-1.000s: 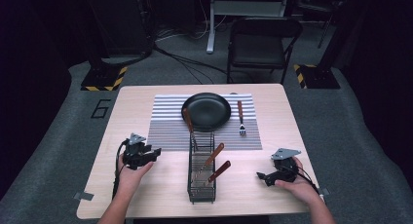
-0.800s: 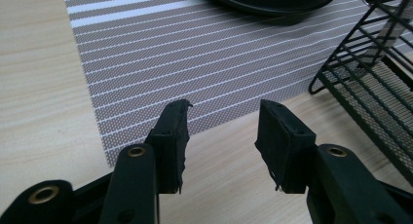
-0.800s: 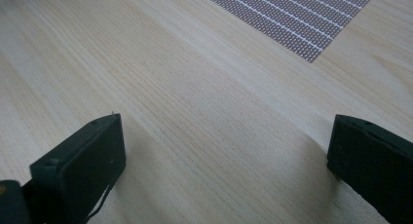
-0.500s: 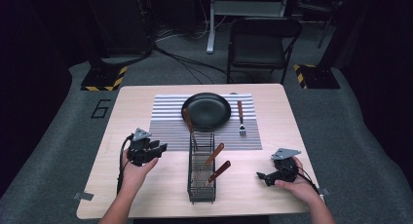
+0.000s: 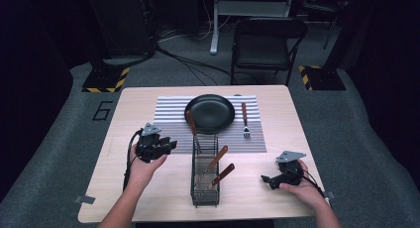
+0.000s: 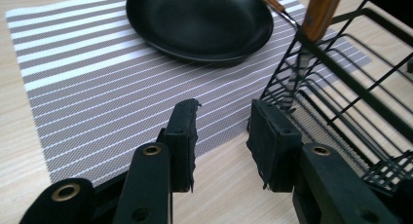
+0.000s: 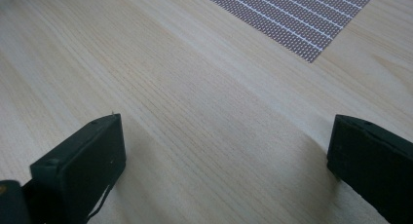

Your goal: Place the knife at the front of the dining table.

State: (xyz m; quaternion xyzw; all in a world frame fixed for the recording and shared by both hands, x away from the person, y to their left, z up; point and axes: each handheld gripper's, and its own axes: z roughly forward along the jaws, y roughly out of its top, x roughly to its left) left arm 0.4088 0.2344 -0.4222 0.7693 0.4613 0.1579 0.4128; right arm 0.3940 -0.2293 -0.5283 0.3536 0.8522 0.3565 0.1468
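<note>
High view: left hand-held gripper point(image 5: 171, 145) held above the tabletop point(image 5: 124, 114), pointing toward the wire rack point(image 5: 205, 198) at centre. Its jaws have just been closing; they now stand partly apart with nothing between them. The left gripper view confirms the gap is empty, striped placemat point(image 6: 97, 83) behind it.

Rack holds three wooden-handled utensils: one upright at the far end point(image 5: 190, 123), beside the black pan point(image 5: 210, 113), and two leaning lower down point(image 5: 218, 157). A fork point(image 5: 244, 120) lies on the placemat right of the pan.

Right hand-held gripper point(image 5: 265, 179) rests low at the near right of the tabletop, jaws released and wide, bare wood between them in the right gripper view.

Judgement: this is the approach step, the left gripper lining up on the upright utensil at the rack's far end. Next move likely calls for carrying the jaws past the rack's rim to straddle the wooden handle, then clenching. The handle sits close against the wire; risk of catching the frame.
</note>
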